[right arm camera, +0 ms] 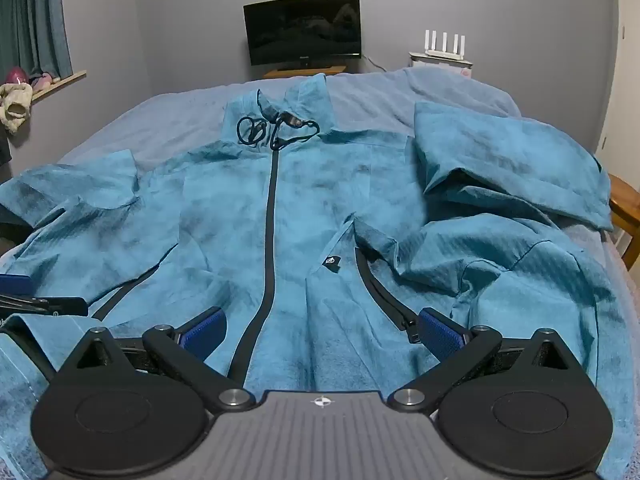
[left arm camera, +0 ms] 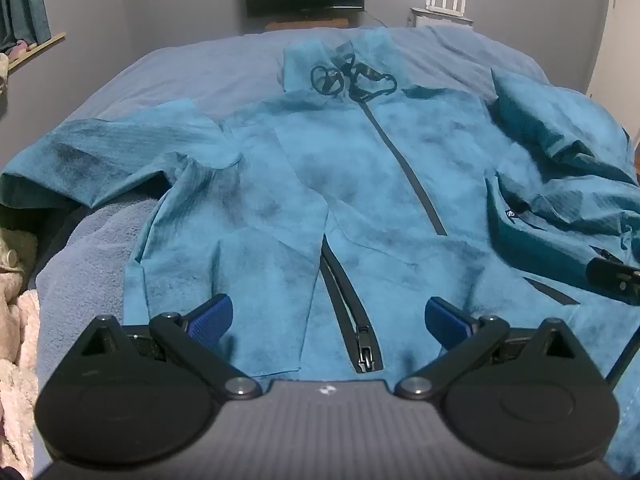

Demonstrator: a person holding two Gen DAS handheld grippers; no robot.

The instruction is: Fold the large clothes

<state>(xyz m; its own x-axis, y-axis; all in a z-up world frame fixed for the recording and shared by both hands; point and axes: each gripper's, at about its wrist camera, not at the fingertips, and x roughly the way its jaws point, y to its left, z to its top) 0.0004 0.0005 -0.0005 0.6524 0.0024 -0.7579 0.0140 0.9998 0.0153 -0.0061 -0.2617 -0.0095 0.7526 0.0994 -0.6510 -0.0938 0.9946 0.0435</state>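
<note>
A large teal zip jacket (left arm camera: pixel 360 184) (right arm camera: pixel 248 216) lies face up on the bed, collar and black drawcords (right arm camera: pixel 276 130) at the far end, hem nearest me. Its left sleeve (left arm camera: pixel 112 152) spreads out flat; its right sleeve (right arm camera: pixel 508 176) lies bunched and folded over. My left gripper (left arm camera: pixel 328 320) hovers open over the hem by a pocket zip pull (left arm camera: pixel 366 344), nothing between its blue pads. My right gripper (right arm camera: pixel 322 332) hovers open over the hem beside the main zip (right arm camera: pixel 272 240), also holding nothing. Each gripper's tip shows at the edge of the other's view.
The bed (right arm camera: pixel 180 108) has a blue-grey cover. A dark monitor (right arm camera: pixel 304 30) and a white router (right arm camera: pixel 444 46) stand against the far wall. A curtain and a sill with small items (right arm camera: pixel 24 84) are at left; a wooden stool (right arm camera: pixel 626 208) at right. Fluffy bedding (left arm camera: pixel 16 328) lies by the left edge.
</note>
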